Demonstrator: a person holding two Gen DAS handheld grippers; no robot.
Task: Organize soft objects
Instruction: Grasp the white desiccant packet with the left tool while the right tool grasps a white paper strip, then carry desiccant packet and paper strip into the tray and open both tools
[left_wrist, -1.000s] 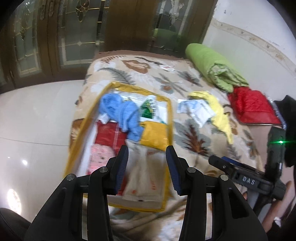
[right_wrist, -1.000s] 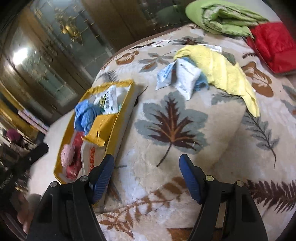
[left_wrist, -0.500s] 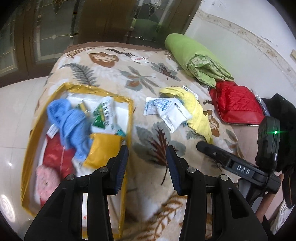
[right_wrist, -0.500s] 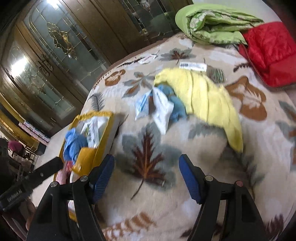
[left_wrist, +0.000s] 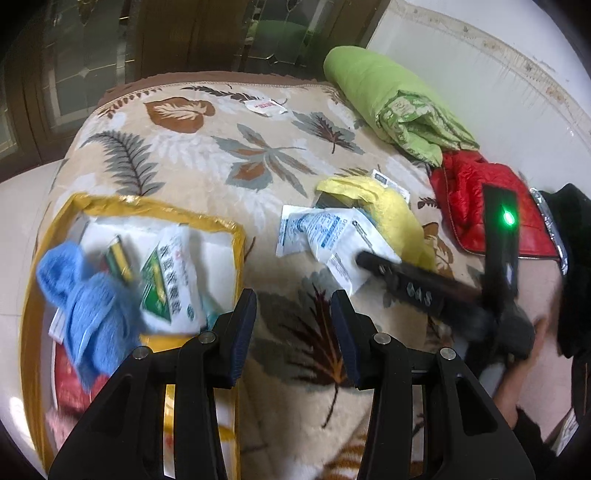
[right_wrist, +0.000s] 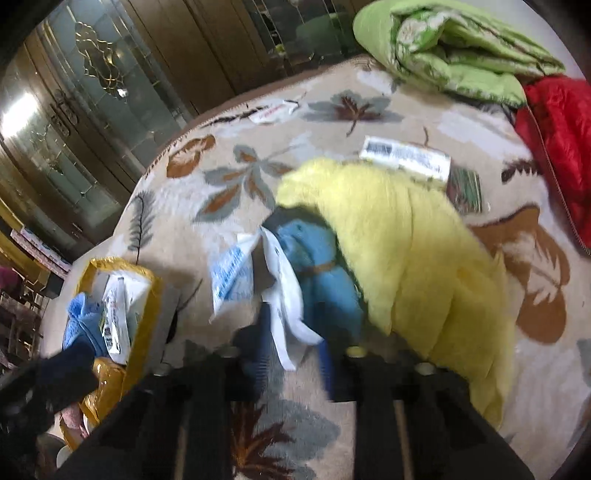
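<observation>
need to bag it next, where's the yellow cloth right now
The yellow cloth lies on the leaf-print blanket, right of the white plastic packet, draped over a blue cloth.

Blanket (left_wrist: 177, 155) showing beige with brown-grey leaf print; towel (right_wrist: 406, 258) glowing yellow; quilt (right_wrist: 461, 51) showing green; bag (left_wrist: 236, 236) showing yellow trim.

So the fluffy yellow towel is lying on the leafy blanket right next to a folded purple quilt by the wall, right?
Not quite. The folded quilt by the wall is green, not purple; the right wrist view shows it clearly. The fluffy yellow towel does lie on the leafy blanket, though a little apart from the quilt.
</observation>
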